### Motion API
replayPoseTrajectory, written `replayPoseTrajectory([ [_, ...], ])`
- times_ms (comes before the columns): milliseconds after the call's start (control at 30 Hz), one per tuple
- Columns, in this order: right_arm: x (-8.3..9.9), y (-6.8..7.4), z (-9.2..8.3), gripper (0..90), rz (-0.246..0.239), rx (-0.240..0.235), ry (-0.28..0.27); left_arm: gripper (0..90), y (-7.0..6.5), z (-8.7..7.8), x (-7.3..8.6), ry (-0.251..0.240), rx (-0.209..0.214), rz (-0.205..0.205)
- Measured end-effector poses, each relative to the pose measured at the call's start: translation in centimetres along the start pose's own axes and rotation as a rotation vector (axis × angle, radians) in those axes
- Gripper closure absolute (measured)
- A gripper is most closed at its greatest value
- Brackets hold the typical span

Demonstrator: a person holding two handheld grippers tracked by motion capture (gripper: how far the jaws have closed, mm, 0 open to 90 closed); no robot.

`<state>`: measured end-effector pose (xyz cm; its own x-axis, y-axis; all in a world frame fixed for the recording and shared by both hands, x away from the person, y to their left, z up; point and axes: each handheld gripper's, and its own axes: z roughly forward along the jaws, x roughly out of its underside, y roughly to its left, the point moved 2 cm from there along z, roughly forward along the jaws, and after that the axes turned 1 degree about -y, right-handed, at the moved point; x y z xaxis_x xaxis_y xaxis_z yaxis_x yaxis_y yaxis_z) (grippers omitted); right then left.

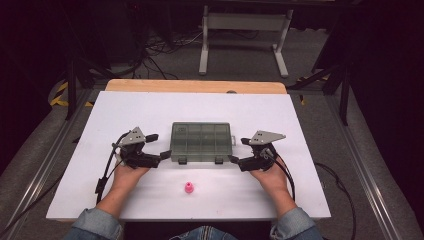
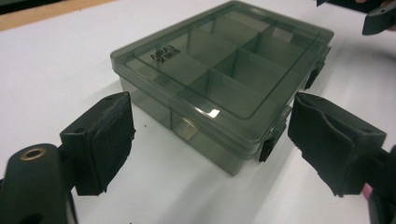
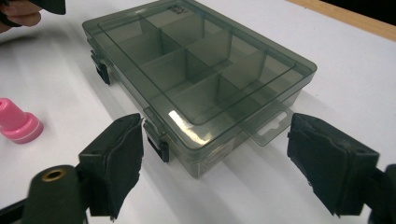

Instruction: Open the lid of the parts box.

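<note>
The left gripper (image 1: 159, 147) stands at the 9 o'clock end of the compartment box (image 1: 201, 141), near it and not touching. Its jaws are spread wide and hold nothing. In the left gripper view the box corner lies ahead of the two pads (image 2: 109, 140), not between them.

The box sits closed at the centre of the white table (image 1: 75, 165), its two black latches (image 1: 182, 161) on the side facing the person. A pink cap (image 1: 189, 188) stands at 6 o'clock from the box, well apart from it.

The right gripper (image 1: 237, 150) stands at the 3 o'clock end of the box, jaws likewise wide and empty.

Procedure, as judged: the step in hand appears to be bracing the box at both ends in order to work the latches. Each gripper should come in level and square to its end wall. One pad should seat against the lower tray and not the lid, so that the lid remains free to lift. The two sides should close evenly, so that the light box does not skid or turn.

View differences: the high view gives both grippers and the cap's clock position together. The left gripper view reads the moulded lettering (image 2: 163, 52) on the lid. The right gripper view reveals the clear hang tab (image 3: 271, 125) at its end.
</note>
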<state>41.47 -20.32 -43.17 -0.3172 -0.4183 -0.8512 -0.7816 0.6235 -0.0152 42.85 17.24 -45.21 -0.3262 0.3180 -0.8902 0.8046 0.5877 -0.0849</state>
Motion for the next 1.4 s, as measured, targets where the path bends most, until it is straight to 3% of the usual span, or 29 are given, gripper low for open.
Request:
replayPoseTrajectory([
  [367, 0.7, 0.1, 0.7, 22.9, 0.000, -0.031, 0.058, 17.9, -0.1, 0.6, 0.6, 0.072, 0.027, -0.003],
  [567, 0.9, 0.2, 0.9, 24.4, -0.004, -0.041, 0.083, 19.9, -0.4, 0.9, 0.9, 0.115, 0.034, 0.027],
  [867, 1.2, 0.2, 1.2, 26.5, 0.003, -0.060, 0.112, 26.7, -0.3, 1.1, 1.3, 0.145, 0.070, 0.014],
  [967, 1.3, 0.2, 1.3, 28.0, 0.005, -0.065, 0.119, 31.0, -0.4, 1.1, 1.4, 0.161, 0.067, 0.032],
  [1400, 1.3, 0.4, 1.3, 51.4, -0.011, -0.060, 0.135, 50.1, -0.7, 1.1, 1.4, 0.169, 0.097, 0.039],
])
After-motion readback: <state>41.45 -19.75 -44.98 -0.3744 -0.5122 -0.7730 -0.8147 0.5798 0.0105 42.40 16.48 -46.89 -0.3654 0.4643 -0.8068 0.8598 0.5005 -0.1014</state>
